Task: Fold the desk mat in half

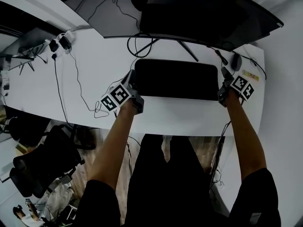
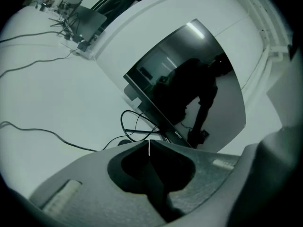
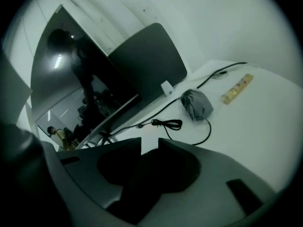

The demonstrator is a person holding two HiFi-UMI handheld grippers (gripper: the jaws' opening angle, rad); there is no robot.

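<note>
Desk mat (image 1: 175, 79): black, on the desk (image 1: 57, 89), just before the monitor (image 1: 189, 18). Left gripper (image 2: 149, 148): clamped on what I read as its corner. Right gripper (image 3: 149, 145): jaws slightly parted around dark material. I fear that corner slipping and skewing the fold.

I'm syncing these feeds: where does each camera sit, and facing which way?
Head view: on the person's head, looking steeply down at the desk and desk mat; both forearms, left gripper and right gripper show.
Left gripper view: on the left gripper, facing the monitor; its jaws show.
Right gripper view: on the right gripper, facing monitor and mouse; its jaws show.
Shared: all three see the monitor.
</note>
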